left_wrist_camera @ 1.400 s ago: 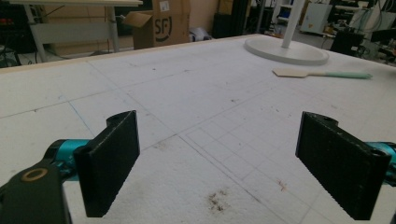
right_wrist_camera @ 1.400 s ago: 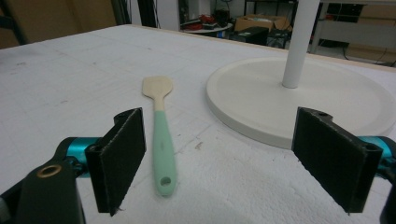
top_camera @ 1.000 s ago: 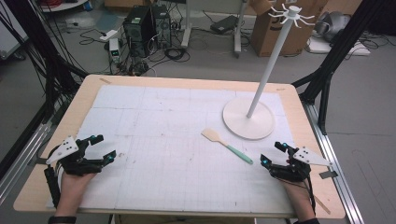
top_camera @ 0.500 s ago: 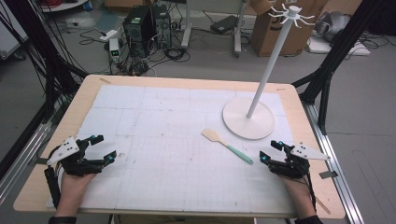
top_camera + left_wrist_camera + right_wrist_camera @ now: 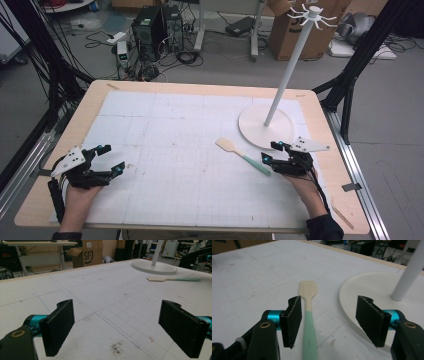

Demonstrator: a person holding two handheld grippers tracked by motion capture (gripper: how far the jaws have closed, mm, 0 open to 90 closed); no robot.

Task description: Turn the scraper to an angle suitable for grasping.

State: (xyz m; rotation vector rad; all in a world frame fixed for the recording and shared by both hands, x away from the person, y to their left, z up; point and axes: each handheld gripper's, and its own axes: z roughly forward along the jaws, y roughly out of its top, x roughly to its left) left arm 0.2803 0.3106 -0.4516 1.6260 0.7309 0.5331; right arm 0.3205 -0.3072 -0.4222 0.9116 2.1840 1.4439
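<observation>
A spatula (image 5: pixel 244 157) with a pale blade and a mint-green handle is seen lying flat on the white tabletop (image 5: pixel 180 130), just beside the round base of a white stand (image 5: pixel 265 126). The right tool (image 5: pixel 270 153) is held low at the handle end, its jaws spread apart; in the right gripper view the handle (image 5: pixel 310 332) is seen between the two jaws, close to one of them, and no contact can be made out. The left tool (image 5: pixel 111 159) is held near the tabletop's near left corner, well apart from the spatula, its jaws likewise wide apart.
</observation>
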